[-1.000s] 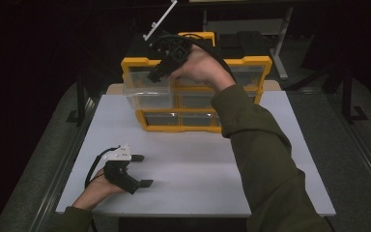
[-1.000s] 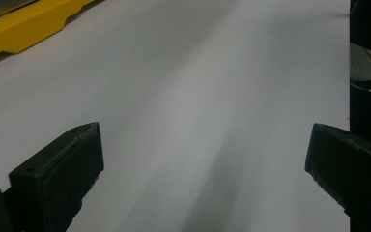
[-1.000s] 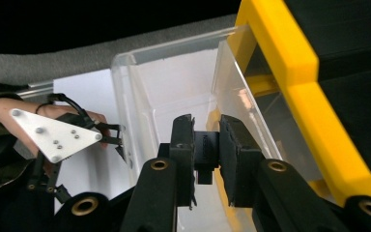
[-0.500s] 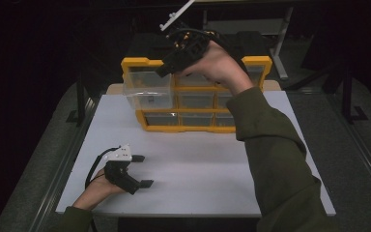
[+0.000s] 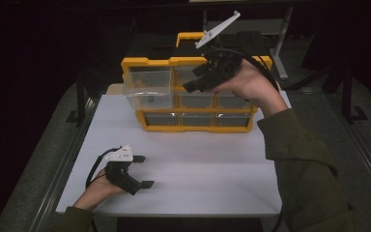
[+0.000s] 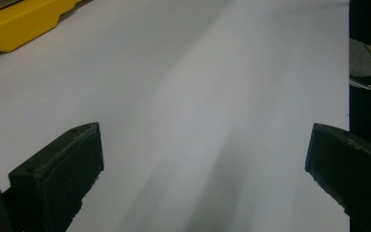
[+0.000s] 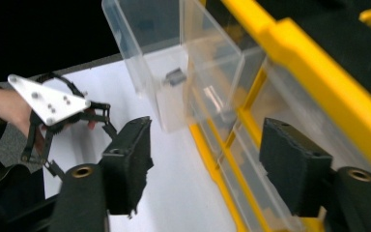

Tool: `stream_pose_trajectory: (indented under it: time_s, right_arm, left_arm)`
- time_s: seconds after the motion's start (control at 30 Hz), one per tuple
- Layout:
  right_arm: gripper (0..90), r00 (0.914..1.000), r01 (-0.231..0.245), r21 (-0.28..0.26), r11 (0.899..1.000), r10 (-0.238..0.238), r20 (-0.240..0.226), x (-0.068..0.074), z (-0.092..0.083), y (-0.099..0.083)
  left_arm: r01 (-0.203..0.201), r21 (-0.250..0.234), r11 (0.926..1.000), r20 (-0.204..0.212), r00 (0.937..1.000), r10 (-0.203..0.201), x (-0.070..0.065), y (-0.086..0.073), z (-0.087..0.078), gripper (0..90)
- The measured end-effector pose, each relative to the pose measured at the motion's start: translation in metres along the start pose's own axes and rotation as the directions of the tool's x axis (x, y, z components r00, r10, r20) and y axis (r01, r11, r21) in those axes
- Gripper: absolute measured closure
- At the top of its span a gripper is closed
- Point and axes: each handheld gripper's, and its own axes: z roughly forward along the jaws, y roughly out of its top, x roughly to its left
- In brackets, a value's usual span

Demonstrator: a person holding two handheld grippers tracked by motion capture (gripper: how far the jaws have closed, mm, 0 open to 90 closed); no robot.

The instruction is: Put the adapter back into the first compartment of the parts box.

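Nearest the person, the left gripper (image 5: 134,170) rests low on the white surface (image 5: 212,164), jaws spread wide with nothing between them, apparently parked out of the way. Farther back stands a yellow drawer cabinet (image 5: 193,128) with clear drawers. Its top-left drawer (image 5: 147,87) is pulled well out, and a small dark part (image 7: 175,76) lies inside. The right gripper (image 5: 200,82) is held raised in front of the cabinet's upper row, to the right of that drawer, jaws apart and empty, perhaps angled toward the open drawer.
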Motion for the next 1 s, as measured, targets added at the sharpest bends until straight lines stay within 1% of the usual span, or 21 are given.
stream_pose_trajectory:
  time_s: [0.1, 0.3, 0.37, 0.4, 0.47, 0.57, 0.63, 0.83, 0.97, 1.0]
  right_arm:
    - [30.5, 1.0, 0.0, 0.004, 1.0, 0.0, 0.003, 0.0, -0.001, -0.012]
    - [25.0, 0.9999, 0.002, -0.011, 1.0, -0.001, 0.013, 0.005, 0.001, -0.042]
    - [23.2, 0.9998, -0.01, -0.012, 1.0, 0.01, 0.019, 0.006, 0.003, -0.052]
    - [20.8, 0.9996, -0.015, -0.018, 1.0, 0.015, 0.023, 0.007, 0.005, -0.059]
    - [18.4, 0.9995, -0.026, -0.014, 1.0, 0.026, 0.018, 0.008, 0.009, -0.072]
    - [15.6, 0.9979, -0.048, -0.007, 0.999, 0.049, 0.043, 0.01, 0.016, -0.09]
    - [14.4, 0.9971, -0.053, -0.017, 0.998, 0.054, 0.054, 0.012, 0.02, -0.101]
    - [12.8, 0.995, -0.08, -0.035, 0.996, 0.082, 0.057, 0.019, 0.028, -0.127]
    - [9.4, 0.9913, -0.105, -0.035, 0.994, 0.107, 0.077, 0.024, 0.036, -0.146]
    - [9.0, 0.9908, -0.103, -0.037, 0.994, 0.106, 0.084, 0.025, 0.037, -0.149]
  left_arm:
    - [0.001, 0.0, 1.0, 0.006, 1.0, -0.001, 0.0, 0.0, 0.001, 0.0]
    - [0.0, 0.001, 1.0, 0.003, 1.0, 0.0, 0.0, 0.0, 0.001, 0.0]
    - [-0.002, 0.004, 1.0, 0.002, 1.0, 0.002, 0.001, 0.0, 0.001, 0.0]
    - [0.0, 0.003, 1.0, 0.001, 1.0, 0.0, 0.001, 0.0, 0.001, 0.0]
    - [0.001, 0.001, 1.0, 0.001, 1.0, -0.001, 0.001, 0.0, 0.001, 0.0]
    - [0.0, 0.003, 1.0, 0.0, 1.0, 0.0, 0.001, -0.001, 0.001, 0.0]
    - [0.001, 0.002, 1.0, 0.0, 1.0, -0.001, 0.001, -0.001, 0.001, 0.0]
    - [0.001, 0.0, 1.0, -0.002, 1.0, -0.001, 0.001, -0.001, 0.0, 0.0]
    - [0.0, -0.002, 1.0, -0.002, 1.0, 0.0, 0.001, -0.001, 0.0, 0.0]
    - [0.001, -0.004, 1.0, -0.002, 1.0, -0.001, 0.001, -0.001, 0.0, 0.0]
